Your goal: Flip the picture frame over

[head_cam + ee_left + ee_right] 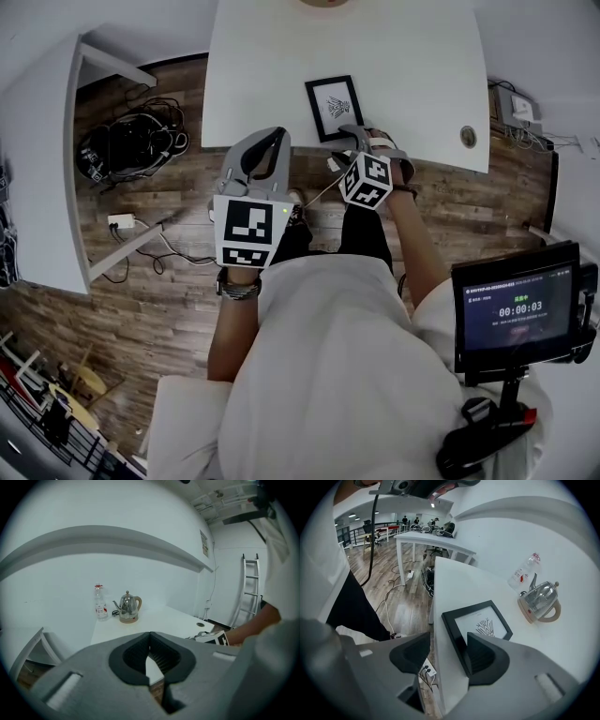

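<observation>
Black rectangular picture frame (pixel 334 107) (pixel 476 625), holding a white sheet with a dark line drawing, lies flat and face up on the white table (pixel 394 56), close to the near edge and well apart from everything else on the top.

The right claw (pixel 354 136) (pixel 445 656), in the person's right hand, is wide open at that edge. One dark ribbed pad hangs over the frame's near end. The other is out past the table's edge, above the brown wooden floor (pixel 169 272). Whether the pad touches the frame cannot be told.

The left claw (pixel 279 136) (pixel 150 637) is held to the left of the frame and apart from it, near the same edge. Its jaws are closed tip to tip, with nothing gripped between them.

At the far end of the table a shiny steel kettle with a tan handle (pixel 539 603) (pixel 128 607) stands upright, just beside a clear plastic bottle with a red label (pixel 524 572) (pixel 100 603). A round cable hole (pixel 468 137) marks the near right corner of the top.

A tangle of black cables (pixel 131 145) lies on the floor to the left. A small dark screen showing a timer (pixel 516 307) is at the person's right.
</observation>
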`<move>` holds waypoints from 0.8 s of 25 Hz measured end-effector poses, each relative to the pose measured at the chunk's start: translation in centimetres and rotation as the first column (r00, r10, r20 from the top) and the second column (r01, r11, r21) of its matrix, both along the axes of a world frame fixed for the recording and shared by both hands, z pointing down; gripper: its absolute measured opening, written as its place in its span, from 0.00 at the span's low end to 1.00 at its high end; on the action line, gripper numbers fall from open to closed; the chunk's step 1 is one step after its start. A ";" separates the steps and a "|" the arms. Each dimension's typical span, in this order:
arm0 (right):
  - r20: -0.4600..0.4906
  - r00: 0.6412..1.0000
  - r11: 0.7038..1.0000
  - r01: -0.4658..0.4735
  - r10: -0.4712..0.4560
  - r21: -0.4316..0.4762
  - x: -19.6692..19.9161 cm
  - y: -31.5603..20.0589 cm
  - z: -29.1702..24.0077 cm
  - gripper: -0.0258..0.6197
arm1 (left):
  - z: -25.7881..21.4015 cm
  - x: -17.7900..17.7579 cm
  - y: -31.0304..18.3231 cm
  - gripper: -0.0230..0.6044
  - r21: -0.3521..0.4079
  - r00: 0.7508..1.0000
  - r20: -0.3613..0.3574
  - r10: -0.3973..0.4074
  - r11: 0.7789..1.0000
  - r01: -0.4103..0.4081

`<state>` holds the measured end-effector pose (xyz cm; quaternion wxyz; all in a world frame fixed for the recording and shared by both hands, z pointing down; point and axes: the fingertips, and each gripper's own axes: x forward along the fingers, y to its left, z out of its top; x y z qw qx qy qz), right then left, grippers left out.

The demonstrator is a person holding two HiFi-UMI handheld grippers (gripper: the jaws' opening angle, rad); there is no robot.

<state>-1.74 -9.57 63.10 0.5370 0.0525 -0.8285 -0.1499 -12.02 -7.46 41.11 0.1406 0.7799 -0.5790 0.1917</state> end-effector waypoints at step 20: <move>-0.030 1.000 0.980 0.013 -0.007 0.198 1.3 1.5 0.6 0.31 | 0.8 1.1 -0.8 0.04 -0.010 0.999 -0.012 0.042 0.999 -0.042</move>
